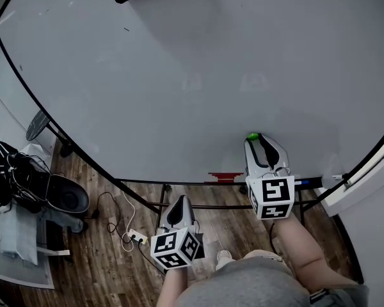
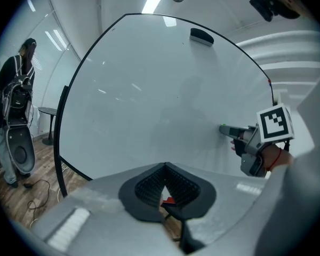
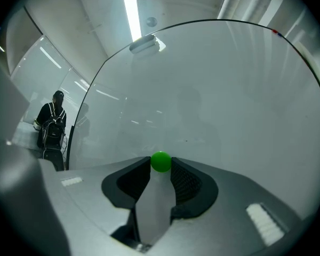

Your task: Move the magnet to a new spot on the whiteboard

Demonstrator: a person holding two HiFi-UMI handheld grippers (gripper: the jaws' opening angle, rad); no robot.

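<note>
Low on the whiteboard (image 1: 179, 75), the right gripper (image 3: 161, 169) clamps the green magnet (image 3: 161, 161) at its jaw tips; whether the magnet touches the board is unclear. The left gripper (image 2: 165, 168) has its jaws together, empty.

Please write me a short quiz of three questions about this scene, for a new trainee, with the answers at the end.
1. True or false: the left gripper holds the magnet.
2. Multiple choice: where does the dark eraser sit on the whiteboard? A) near its top edge; B) at its bottom edge; C) right beside the magnet.
3. Fill in: the magnet that the right gripper grips at its jaw tips is ______ in colour.

Key:
1. False. Its jaws are together with nothing between them, and it is held low, away from the board.
2. A
3. green
</note>
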